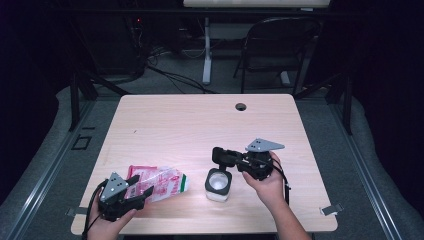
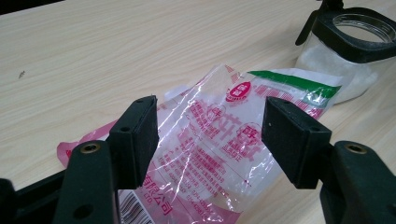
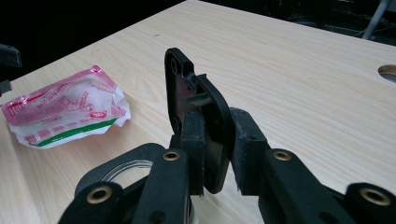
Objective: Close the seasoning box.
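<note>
A crumpled clear plastic bag (image 1: 157,182) (image 2: 219,140) (image 3: 65,112) with red print and a green stripe lies flat near the table's front left. My left gripper (image 1: 141,186) (image 2: 210,135) stands open, one jaw on each side of the bag's near end, and its pads are clear of the plastic. Right of the bag stands a small jar (image 1: 218,185) (image 2: 341,60) of white powder with a black collar. Its black hinged lid (image 1: 222,156) (image 3: 196,107) is flipped upright. My right gripper (image 1: 235,161) (image 3: 218,135) is shut on that lid from the right.
The light wooden table (image 1: 200,120) has a round cable hole (image 1: 241,106) (image 3: 387,70) near its far edge. Bare wood spreads across the far half. Behind the table stand a black folding chair (image 1: 280,45) and cables on the floor.
</note>
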Tool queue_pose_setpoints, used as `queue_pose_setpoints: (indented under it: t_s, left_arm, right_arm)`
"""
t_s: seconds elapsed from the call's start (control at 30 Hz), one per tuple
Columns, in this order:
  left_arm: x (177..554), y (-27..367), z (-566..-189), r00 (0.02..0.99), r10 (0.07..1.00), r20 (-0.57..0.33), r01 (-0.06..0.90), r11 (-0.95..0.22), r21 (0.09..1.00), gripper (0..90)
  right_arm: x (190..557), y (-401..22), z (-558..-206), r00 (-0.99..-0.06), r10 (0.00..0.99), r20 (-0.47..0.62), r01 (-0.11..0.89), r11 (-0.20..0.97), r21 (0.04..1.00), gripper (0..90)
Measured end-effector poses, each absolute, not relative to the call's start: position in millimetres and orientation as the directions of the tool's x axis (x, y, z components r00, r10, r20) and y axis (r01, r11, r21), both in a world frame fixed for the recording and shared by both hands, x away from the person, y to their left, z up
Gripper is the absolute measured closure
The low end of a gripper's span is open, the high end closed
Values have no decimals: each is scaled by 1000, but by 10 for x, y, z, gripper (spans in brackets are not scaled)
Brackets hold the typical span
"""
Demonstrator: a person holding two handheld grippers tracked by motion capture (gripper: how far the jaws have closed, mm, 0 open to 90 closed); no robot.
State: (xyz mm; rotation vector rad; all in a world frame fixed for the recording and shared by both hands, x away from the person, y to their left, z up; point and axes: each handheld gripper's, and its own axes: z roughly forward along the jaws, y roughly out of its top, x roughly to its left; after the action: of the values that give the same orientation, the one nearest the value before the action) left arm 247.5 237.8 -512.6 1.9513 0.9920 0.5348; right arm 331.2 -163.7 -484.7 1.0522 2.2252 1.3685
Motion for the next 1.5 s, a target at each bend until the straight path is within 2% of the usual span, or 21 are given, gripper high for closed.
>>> queue_pose_setpoints:
  t_s: [0.97,1.5]
  left_arm:
    - [2527,2312,-5108,606,795,-8,425,-315,849,364]
    - [2587,2238,-5098,626,780,-8,415,-324,850,364]
  right_arm:
    - [3086,-1495,-4787,-698,716,-1,356,348,867,729]
    - [2960,-1451,-4828,-715,699,-13,350,375,858,692]
